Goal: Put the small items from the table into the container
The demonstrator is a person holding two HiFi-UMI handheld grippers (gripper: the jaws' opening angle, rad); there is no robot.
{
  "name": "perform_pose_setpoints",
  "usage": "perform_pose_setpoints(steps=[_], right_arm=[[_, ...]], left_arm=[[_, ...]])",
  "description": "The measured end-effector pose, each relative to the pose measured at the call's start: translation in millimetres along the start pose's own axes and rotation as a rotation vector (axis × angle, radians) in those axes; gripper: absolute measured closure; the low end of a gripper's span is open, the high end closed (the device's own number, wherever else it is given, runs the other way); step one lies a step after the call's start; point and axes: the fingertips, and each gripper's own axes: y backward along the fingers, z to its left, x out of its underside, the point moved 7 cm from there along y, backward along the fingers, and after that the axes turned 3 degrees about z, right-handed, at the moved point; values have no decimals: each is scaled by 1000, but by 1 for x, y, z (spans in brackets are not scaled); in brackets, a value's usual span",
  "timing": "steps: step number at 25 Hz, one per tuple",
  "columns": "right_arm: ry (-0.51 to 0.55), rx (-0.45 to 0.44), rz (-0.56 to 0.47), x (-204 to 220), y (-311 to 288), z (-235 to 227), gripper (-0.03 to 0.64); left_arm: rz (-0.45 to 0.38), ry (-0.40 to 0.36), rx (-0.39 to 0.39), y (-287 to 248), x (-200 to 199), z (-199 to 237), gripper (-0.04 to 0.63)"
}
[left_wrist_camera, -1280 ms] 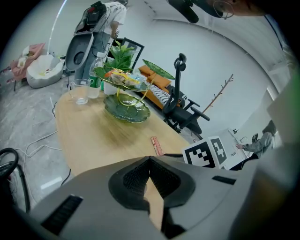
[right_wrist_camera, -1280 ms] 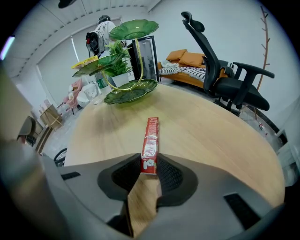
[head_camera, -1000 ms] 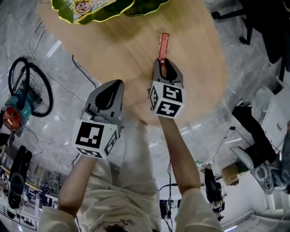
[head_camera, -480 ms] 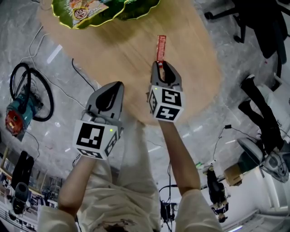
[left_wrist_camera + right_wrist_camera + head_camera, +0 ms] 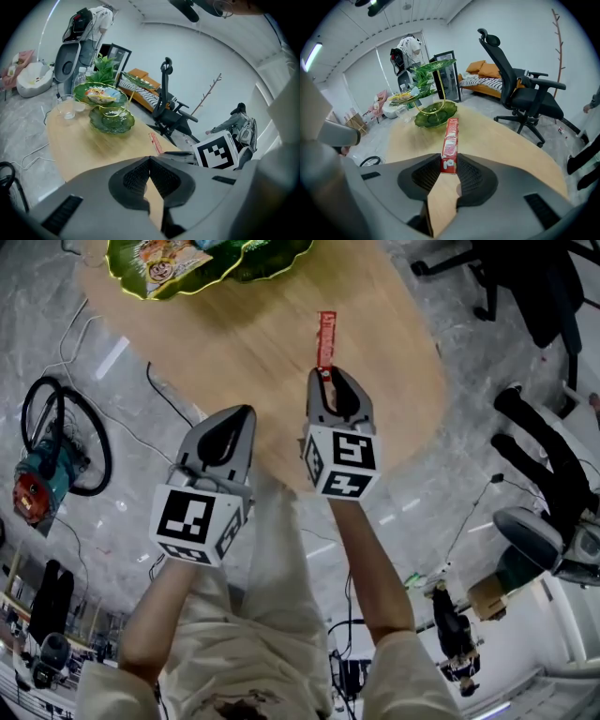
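Observation:
A long red snack packet (image 5: 325,338) sticks out forward from my right gripper (image 5: 326,379), which is shut on its near end and holds it above the round wooden table (image 5: 272,381). In the right gripper view the packet (image 5: 450,140) stands between the two pads, pointing at the green glass tiered dish (image 5: 436,115). That dish (image 5: 211,261) sits at the table's far left with a snack bag in it. My left gripper (image 5: 246,413) hovers over the near table edge, shut with nothing in it; its pads meet in the left gripper view (image 5: 149,159).
A clear glass cup (image 5: 65,108) stands left of the dish (image 5: 111,121). A black office chair (image 5: 525,93) is beyond the table on the right. On the floor to the left lie cables and a teal device (image 5: 42,460).
My right gripper has lifted with the red packet in it, and the packet's tip now sits further up the table. The left gripper has risen a little too.

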Motion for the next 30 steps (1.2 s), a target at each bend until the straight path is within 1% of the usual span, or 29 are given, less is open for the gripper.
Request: perform_pose_setpoints(steps=[10,16,25,30], right_arm=[[6,9,-43,-16,37,12,509],[13,-14,-56,-24,53,29,509],[40,-32,-82,-38,54,53,509],[53,-41,-100,-51,55,67,509]], left_arm=[[-7,-26,28,18,-6,-12,589],[-23,-25,17,32,-13,-10,589],[-61,-12,-10,48,-25,10,589],[-69,-6,-10,58,-26,15,589]])
